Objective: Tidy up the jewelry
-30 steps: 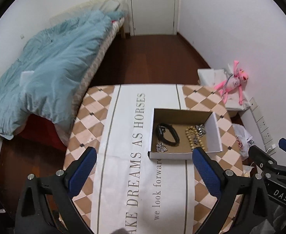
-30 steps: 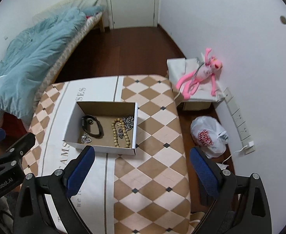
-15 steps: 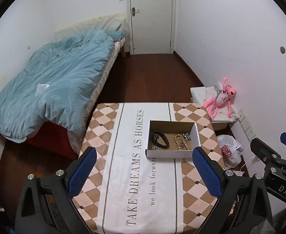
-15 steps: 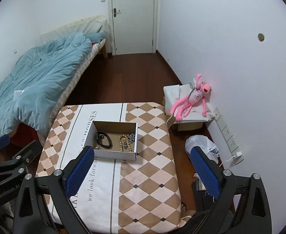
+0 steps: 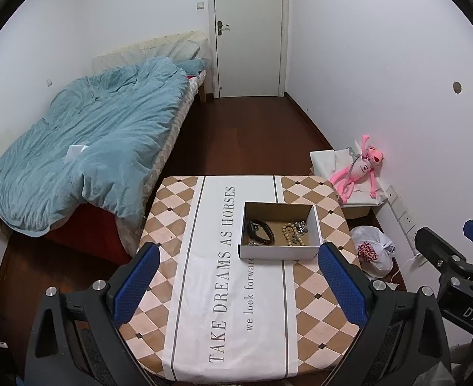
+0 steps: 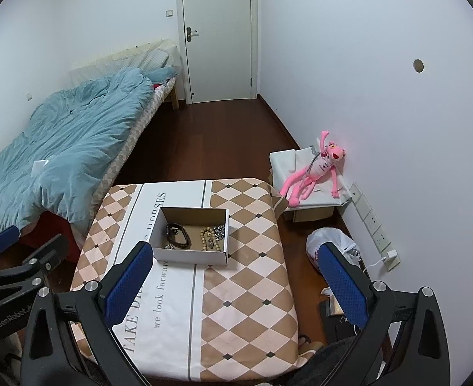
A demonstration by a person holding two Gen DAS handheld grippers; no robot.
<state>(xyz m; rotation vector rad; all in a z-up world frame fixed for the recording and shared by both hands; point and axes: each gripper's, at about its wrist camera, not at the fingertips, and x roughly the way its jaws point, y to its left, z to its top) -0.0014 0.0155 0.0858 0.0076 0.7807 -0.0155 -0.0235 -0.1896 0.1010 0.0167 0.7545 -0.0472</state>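
Note:
An open white cardboard box (image 5: 279,252) (image 6: 191,254) stands on the table (image 5: 204,289) (image 6: 252,289). Inside lie a black band (image 5: 261,231) (image 6: 178,234), a wooden bead bracelet (image 5: 287,233) (image 6: 206,239) and silver chain pieces (image 5: 300,226) (image 6: 219,231). My left gripper (image 5: 236,283) is open and empty, held high above the near part of the table. My right gripper (image 6: 233,284) is open and empty, held high above the table's right side. Each gripper shows at the edge of the other's view.
A bed with a blue duvet (image 5: 91,148) stands left of the table. A pink plush toy (image 6: 316,173) lies on a covered box by the right wall. A white plastic bag (image 5: 371,251) sits on the wooden floor. A closed door (image 5: 249,32) is at the far end.
Both grippers have pulled back and up from the box, so the table and box look smaller and more of the room shows. Both stay open and empty.

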